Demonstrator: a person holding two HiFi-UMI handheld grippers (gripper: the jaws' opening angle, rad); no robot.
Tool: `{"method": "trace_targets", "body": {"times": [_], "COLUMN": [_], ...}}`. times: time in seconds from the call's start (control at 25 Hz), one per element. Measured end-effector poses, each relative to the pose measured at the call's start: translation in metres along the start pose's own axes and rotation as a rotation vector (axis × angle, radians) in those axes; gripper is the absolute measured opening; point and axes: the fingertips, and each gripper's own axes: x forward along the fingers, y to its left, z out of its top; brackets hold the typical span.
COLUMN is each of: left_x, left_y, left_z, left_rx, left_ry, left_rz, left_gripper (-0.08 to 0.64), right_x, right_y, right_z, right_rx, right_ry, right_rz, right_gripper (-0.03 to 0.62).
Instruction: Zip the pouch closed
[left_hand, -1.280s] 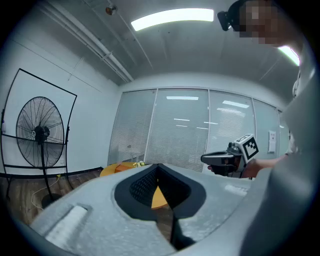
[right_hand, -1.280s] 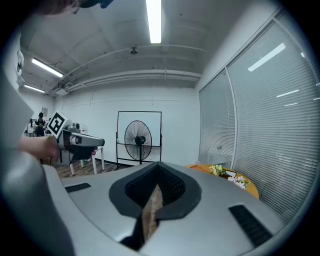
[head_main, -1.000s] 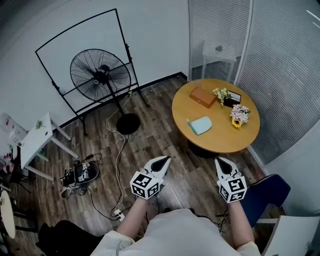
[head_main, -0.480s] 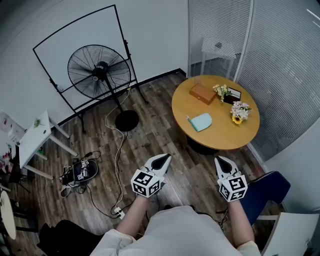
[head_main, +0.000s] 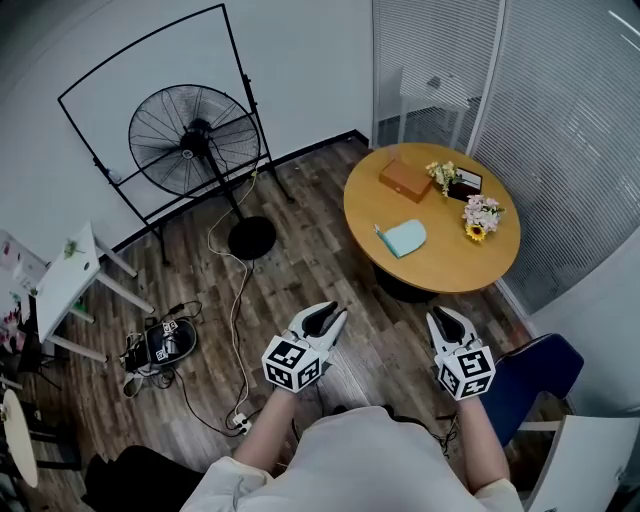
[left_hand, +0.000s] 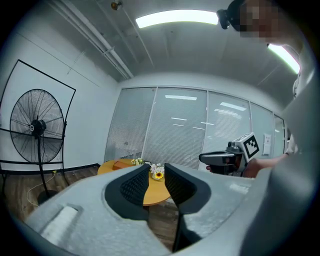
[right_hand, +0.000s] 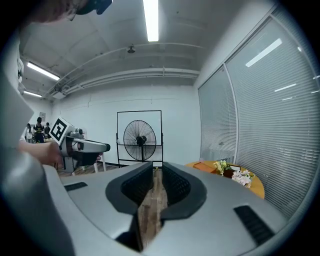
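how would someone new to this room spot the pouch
Find the round wooden table by the blinds. The pouch lies flat on its left side, apart from the brown box and flowers. It is the only pale blue thing there.

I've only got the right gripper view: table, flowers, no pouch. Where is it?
Observer: Head view shows a light blue pouch lying on the round table, nearer the person than the brown box.
Operator: Left tongs near it?
Observer: No, the left tongs are over the wood floor, short of the table.
Operator: Open?
Observer: Yes, the left gripper view shows them apart, nothing between.
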Motion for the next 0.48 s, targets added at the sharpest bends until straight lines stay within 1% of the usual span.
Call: {"method": "trace_targets", "body": {"times": [0.32, 0.48], "left_x": [-0.015, -0.022], "left_y": [0.024, 0.032], "left_z": [-0.012, -0.014], "left_rx": [-0.008, 0.000], "left_ry": [0.021, 0.036], "left_rz": [-0.006, -0.023], "left_gripper": [0.098, 0.098], "right_x": [0.015, 0.019], "right_y": [0.022, 0.033], "right_z": [-0.006, -0.008], "right_rx": [0.000, 0.000], "right_ry": [0.009, 0.017], "right_rz": [-0.018, -0.034], "right_gripper": [0.060, 0.060]}}
